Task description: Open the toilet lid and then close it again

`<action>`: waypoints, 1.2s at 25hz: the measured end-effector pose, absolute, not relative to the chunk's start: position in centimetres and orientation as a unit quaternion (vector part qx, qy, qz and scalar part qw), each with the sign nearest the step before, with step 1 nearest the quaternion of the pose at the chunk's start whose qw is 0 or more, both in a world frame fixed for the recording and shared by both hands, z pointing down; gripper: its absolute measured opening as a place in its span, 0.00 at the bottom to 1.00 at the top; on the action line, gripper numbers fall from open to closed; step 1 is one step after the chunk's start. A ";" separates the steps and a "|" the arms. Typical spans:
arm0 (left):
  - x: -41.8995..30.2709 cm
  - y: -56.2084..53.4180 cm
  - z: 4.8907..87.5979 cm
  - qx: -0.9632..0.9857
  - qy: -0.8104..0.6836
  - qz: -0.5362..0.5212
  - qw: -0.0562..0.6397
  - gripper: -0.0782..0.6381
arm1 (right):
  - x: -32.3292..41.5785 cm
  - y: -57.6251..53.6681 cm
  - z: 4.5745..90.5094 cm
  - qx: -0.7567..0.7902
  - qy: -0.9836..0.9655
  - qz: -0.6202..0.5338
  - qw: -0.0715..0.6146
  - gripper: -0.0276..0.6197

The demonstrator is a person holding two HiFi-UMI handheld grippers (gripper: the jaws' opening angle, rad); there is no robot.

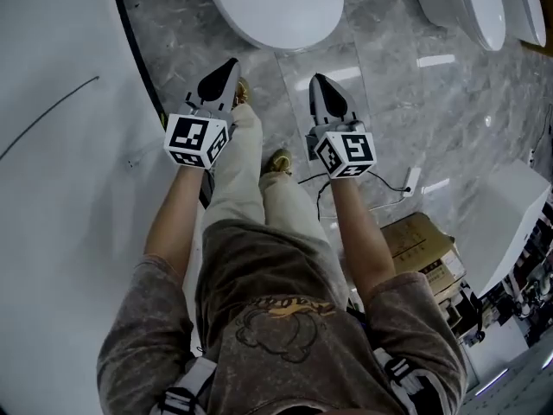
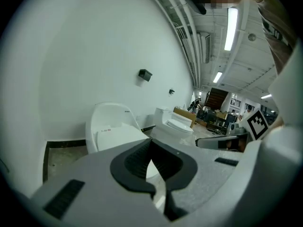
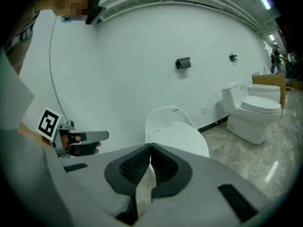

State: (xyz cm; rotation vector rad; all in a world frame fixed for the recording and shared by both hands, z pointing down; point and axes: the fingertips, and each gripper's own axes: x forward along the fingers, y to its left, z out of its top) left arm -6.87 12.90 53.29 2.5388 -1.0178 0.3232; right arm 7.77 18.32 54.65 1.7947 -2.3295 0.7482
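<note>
Left claw (image 1: 230, 64) and right claw (image 1: 320, 80) both clenched, empty. Toilet lid (image 1: 276, 3) lies closed just beyond them. Best hook one tip under its near rim, lift slowly.

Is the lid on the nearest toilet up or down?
Down. The toilet lid lies flat, a smooth white oval in the head view, with no bowl opening showing.

Two grippers: left gripper (image 1: 232, 62), right gripper (image 1: 318, 78). Two toilets in the right gripper view: near toilet (image 3: 176, 134), far toilet (image 3: 253, 109). Two wall fittings (image 3: 182, 63). One box (image 1: 423, 247).
</note>
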 end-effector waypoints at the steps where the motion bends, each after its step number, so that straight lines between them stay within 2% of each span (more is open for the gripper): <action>1: -6.7 12.5 55.2 0.905 -0.358 0.122 0.195 0.12 | 7.8 17.9 56.5 0.591 -0.764 0.252 0.055 0.08; 9: -5.8 9.1 68.9 0.903 -0.349 0.156 0.197 0.12 | 7.6 15.6 70.6 0.585 -0.755 0.287 0.074 0.09; 16: -4.7 7.7 77.6 0.899 -0.345 0.171 0.206 0.12 | 7.7 13.0 78.3 0.592 -0.743 0.302 0.077 0.09; 30: -2.5 7.0 79.9 0.904 -0.336 0.171 0.201 0.12 | 8.0 12.0 80.1 0.586 -0.753 0.290 0.079 0.09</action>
